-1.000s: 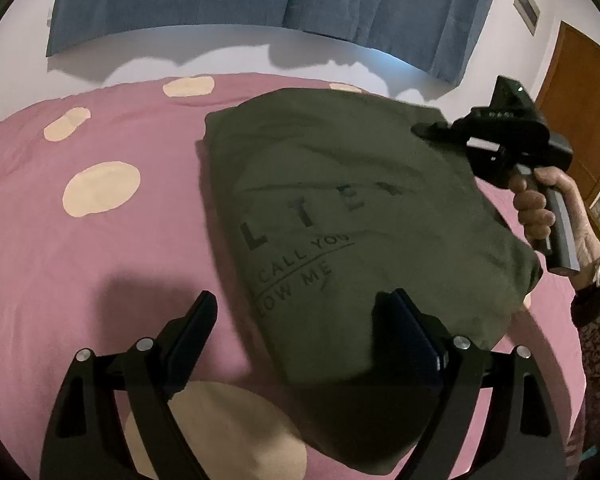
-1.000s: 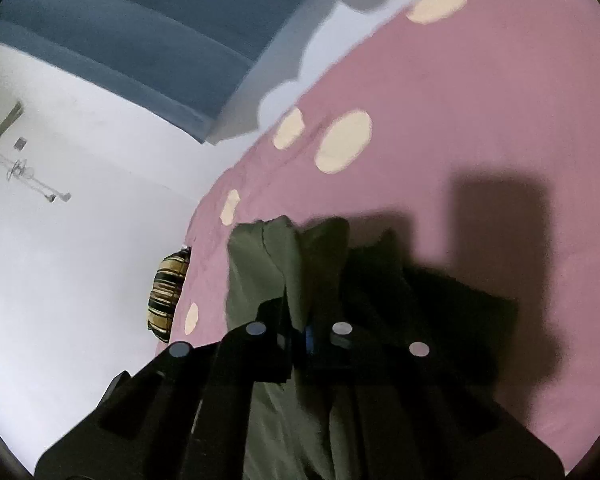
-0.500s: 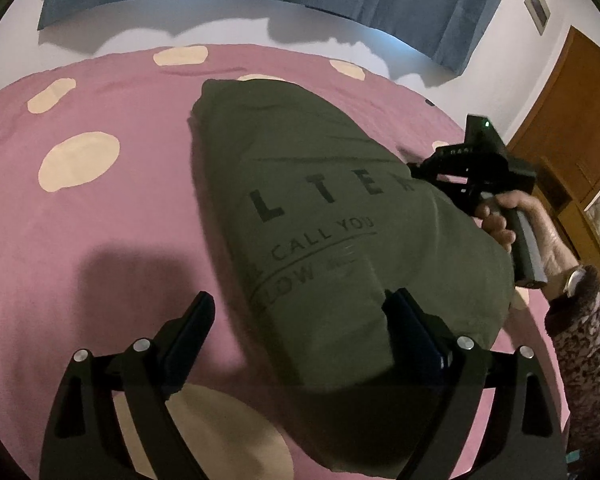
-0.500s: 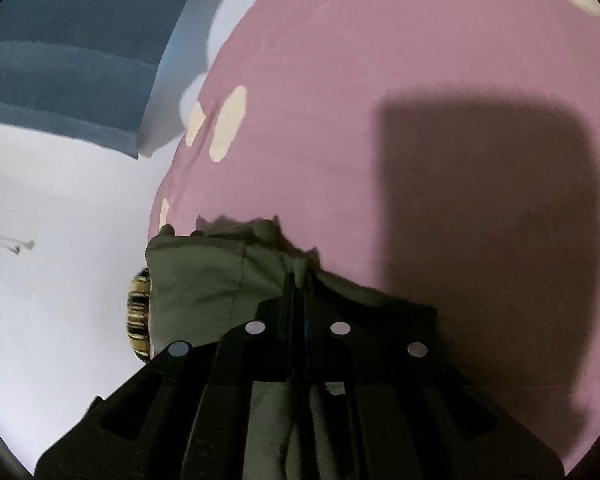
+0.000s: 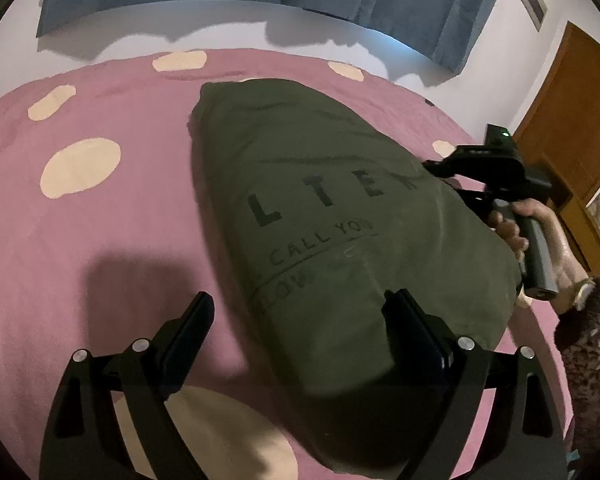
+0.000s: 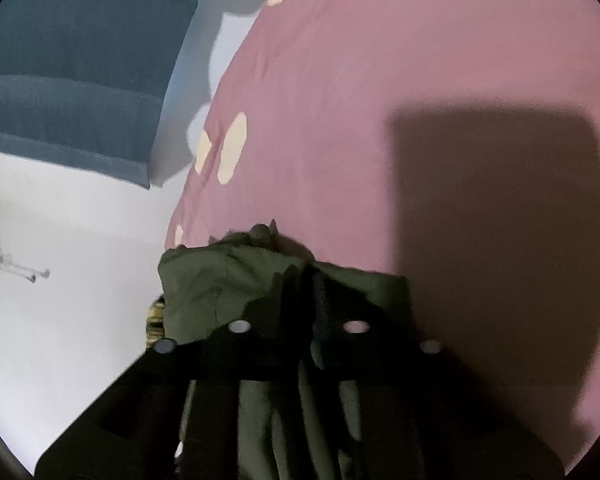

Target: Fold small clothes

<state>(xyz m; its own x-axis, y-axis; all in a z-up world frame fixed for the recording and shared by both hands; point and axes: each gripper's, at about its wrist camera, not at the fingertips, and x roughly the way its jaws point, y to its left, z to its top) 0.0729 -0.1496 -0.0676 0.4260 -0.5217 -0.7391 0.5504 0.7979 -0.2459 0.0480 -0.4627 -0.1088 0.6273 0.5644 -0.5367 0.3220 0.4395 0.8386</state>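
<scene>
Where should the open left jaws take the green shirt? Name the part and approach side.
Take the green shirt at its near left corner, coming low from the left gripper side: that edge lies free on the bedspread, opposite the right gripper clamp.

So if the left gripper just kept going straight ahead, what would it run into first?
Most likely the green shirt. The left gripper is open, and its right-hand finger already overlaps the shirt's near edge, while the other sits over the pink bedspread. Its height above the bed is hard to judge.
</scene>
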